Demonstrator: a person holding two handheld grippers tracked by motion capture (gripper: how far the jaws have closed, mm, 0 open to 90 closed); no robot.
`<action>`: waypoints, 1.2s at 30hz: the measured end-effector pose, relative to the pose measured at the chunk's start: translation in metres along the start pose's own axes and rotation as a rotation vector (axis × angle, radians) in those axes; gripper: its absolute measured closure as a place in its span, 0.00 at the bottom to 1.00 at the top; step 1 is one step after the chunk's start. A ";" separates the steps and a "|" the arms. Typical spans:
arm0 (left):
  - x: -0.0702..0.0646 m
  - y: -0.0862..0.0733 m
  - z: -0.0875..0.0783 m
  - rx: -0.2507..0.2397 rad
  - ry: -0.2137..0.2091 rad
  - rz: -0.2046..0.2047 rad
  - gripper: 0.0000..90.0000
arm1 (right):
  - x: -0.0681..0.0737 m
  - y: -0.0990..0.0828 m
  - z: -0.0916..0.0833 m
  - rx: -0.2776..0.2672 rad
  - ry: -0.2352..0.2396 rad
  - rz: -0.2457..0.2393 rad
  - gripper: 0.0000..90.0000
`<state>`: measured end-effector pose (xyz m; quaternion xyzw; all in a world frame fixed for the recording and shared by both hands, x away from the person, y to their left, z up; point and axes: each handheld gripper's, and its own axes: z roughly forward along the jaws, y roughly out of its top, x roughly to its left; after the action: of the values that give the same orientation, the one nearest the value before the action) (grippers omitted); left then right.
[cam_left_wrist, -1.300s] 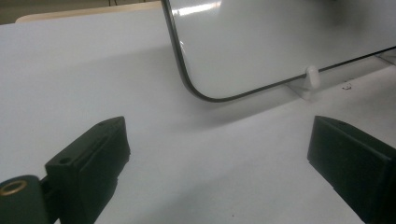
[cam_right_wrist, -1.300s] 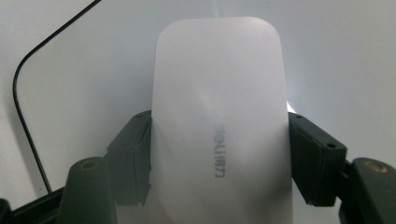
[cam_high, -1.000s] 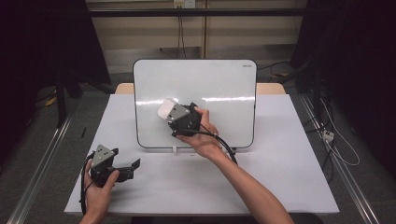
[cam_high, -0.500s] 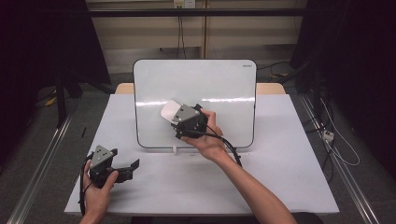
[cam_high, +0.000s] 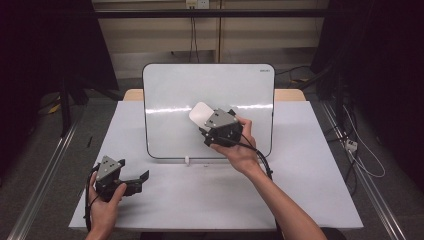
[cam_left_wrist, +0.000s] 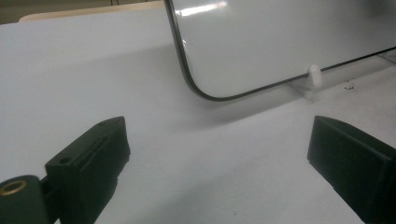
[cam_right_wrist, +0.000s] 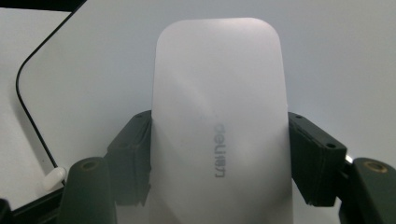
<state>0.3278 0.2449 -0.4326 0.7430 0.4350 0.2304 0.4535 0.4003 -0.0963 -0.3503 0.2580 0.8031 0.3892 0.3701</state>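
A whiteboard (cam_high: 210, 100) with a dark rim stands tilted on small white feet at the back of the table. My right gripper (cam_high: 202, 120) is shut on a white whiteboard eraser (cam_high: 200, 114), held against the board's lower middle. In the right gripper view the eraser (cam_right_wrist: 219, 126) sits between both black jaws, its flat back facing the camera, with the board (cam_right_wrist: 93, 70) behind it. My left gripper (cam_high: 142, 177) rests low at the table's front left, open with nothing between its jaws. The left gripper view looks toward the board's lower left corner (cam_left_wrist: 201, 88) and a white foot (cam_left_wrist: 314, 80).
The white table top (cam_high: 310, 195) reaches out to the right and front of the board. A cable (cam_high: 265, 167) trails from the right gripper along the forearm. Metal rails (cam_high: 45, 170) run along the floor on both sides. Dark curtains hang at left and right.
My right gripper has slid the eraser to the right across the whiteboard, and slightly up. The left gripper has stayed in place.
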 end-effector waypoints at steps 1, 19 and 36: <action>0.000 0.000 0.000 0.002 0.002 0.001 0.06 | -0.001 -0.001 -0.001 0.000 -0.003 0.001 0.35; 0.002 -0.001 0.000 0.002 -0.003 -0.006 0.06 | -0.028 -0.015 -0.015 0.002 -0.105 0.069 0.35; -0.001 0.000 -0.001 -0.005 0.001 0.000 0.06 | -0.033 -0.023 0.005 0.054 -0.161 0.052 0.35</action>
<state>0.3268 0.2450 -0.4316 0.7417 0.4347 0.2320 0.4550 0.4212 -0.1306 -0.3583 0.3192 0.7739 0.3550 0.4162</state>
